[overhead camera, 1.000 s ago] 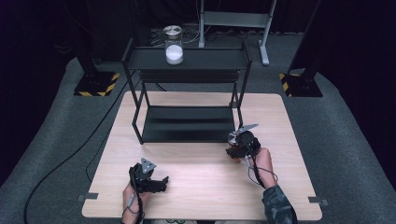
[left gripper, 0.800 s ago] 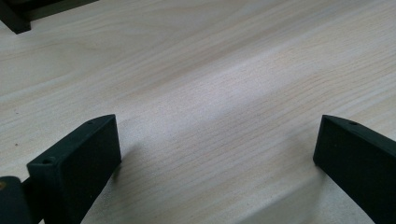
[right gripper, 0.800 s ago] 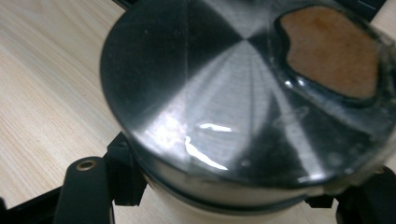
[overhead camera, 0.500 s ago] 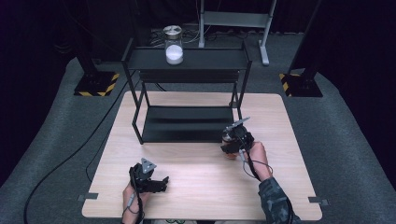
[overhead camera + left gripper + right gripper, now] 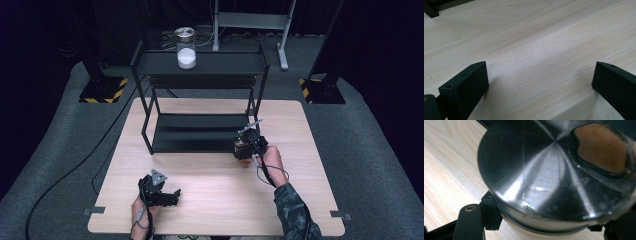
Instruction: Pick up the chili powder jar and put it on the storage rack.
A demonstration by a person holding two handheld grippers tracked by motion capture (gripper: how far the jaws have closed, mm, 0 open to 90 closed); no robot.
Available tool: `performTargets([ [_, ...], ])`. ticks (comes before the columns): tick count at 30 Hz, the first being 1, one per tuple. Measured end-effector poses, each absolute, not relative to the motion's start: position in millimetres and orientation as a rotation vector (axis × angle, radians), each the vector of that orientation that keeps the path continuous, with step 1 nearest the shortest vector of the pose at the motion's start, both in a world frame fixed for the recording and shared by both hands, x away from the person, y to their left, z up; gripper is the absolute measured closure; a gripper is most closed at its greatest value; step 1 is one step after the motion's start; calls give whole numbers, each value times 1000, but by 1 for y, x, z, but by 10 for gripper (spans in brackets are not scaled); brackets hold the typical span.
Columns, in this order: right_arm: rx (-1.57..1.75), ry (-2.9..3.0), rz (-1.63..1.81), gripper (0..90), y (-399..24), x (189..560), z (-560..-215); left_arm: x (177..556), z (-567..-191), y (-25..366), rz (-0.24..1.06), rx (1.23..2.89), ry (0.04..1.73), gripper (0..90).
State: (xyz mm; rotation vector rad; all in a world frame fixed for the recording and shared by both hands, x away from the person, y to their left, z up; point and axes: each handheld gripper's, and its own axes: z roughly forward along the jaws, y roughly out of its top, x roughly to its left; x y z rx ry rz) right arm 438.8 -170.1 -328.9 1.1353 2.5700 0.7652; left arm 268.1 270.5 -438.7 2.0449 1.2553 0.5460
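Jar with a dark metal lid sits clamped in the jaws of the right gripper, just in front of the right end of the black shelf rack standing on the counter. Its contents look brownish, though the high view is too small to be sure. At the counter's near edge the left gripper rests low with its jaws wide apart over bare wood. 1 more jar, holding white powder, stands on the rack's top shelf.
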Motion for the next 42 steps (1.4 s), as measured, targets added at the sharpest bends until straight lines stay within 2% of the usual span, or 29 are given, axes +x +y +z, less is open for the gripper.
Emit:
performTargets([
  [16, 1101, 2596, 769, 307, -159, 442, -324, 269, -439, 271, 542, 2045, 1256, 1],
  [42, 1020, 2583, 779, 307, -143, 448, -296, 268, -438, 270, 549, 2050, 1251, 1],
])
